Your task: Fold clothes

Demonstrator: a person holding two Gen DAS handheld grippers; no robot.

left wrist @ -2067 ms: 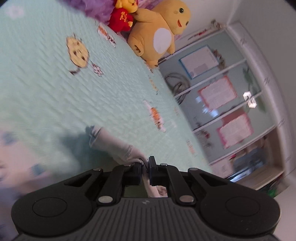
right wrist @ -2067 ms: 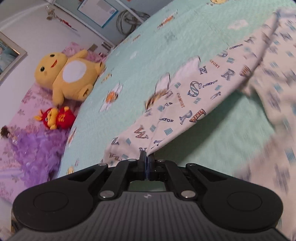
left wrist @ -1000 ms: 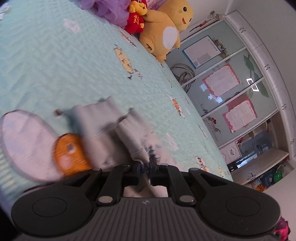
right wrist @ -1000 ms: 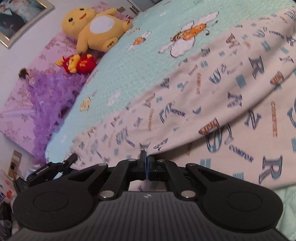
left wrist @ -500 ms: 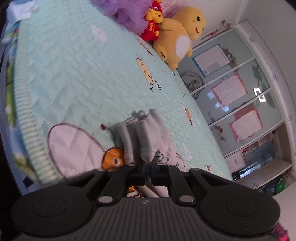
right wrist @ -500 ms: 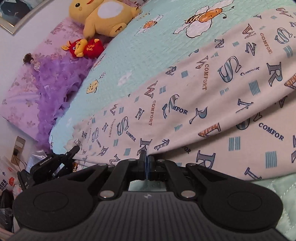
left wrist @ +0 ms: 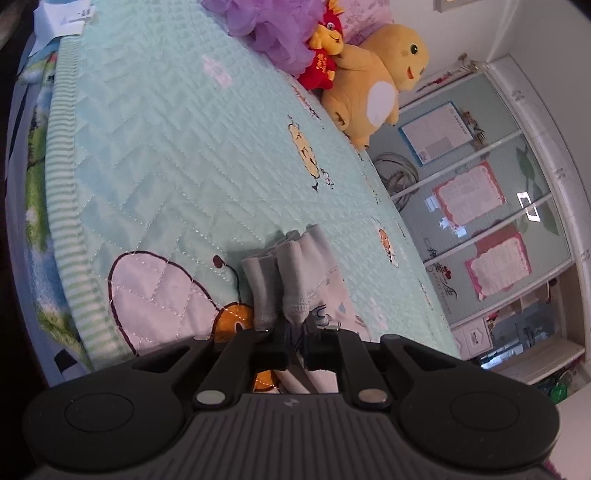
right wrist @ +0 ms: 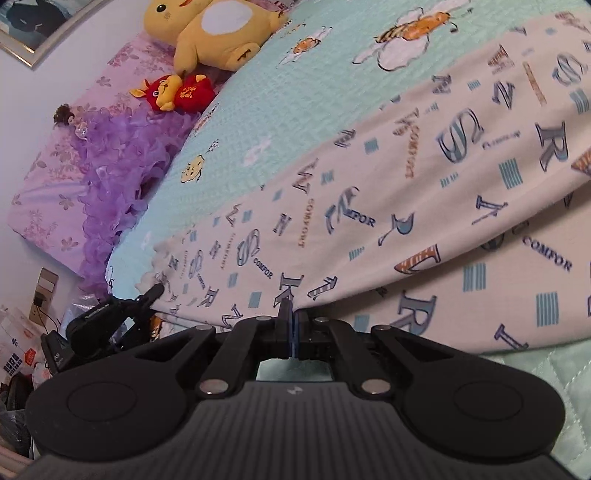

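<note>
A cream garment (right wrist: 424,192) printed with letters lies stretched across the mint bedspread (right wrist: 295,96), one layer over another. My right gripper (right wrist: 293,328) is shut on its near edge, low over the bed. In the left wrist view the garment's grey ribbed cuffs (left wrist: 295,273) rest bunched on the bedspread (left wrist: 177,155) near the bed's edge. My left gripper (left wrist: 295,341) has cloth just behind the cuffs between its jaws, which are opening. The right wrist view shows the left gripper (right wrist: 157,291) at the garment's far left end.
A yellow plush (left wrist: 376,85), a red plush (left wrist: 325,62) and a purple ruffled cushion (left wrist: 273,29) sit at the head of the bed. A glass-fronted wardrobe (left wrist: 480,206) stands beyond the far side. The bed's striped edge (left wrist: 59,184) drops off at left.
Both grippers have come down toward the bed with the garment, which now lies flatter. The cuffs have settled near the bed's edge, and the left jaws have parted slightly.
</note>
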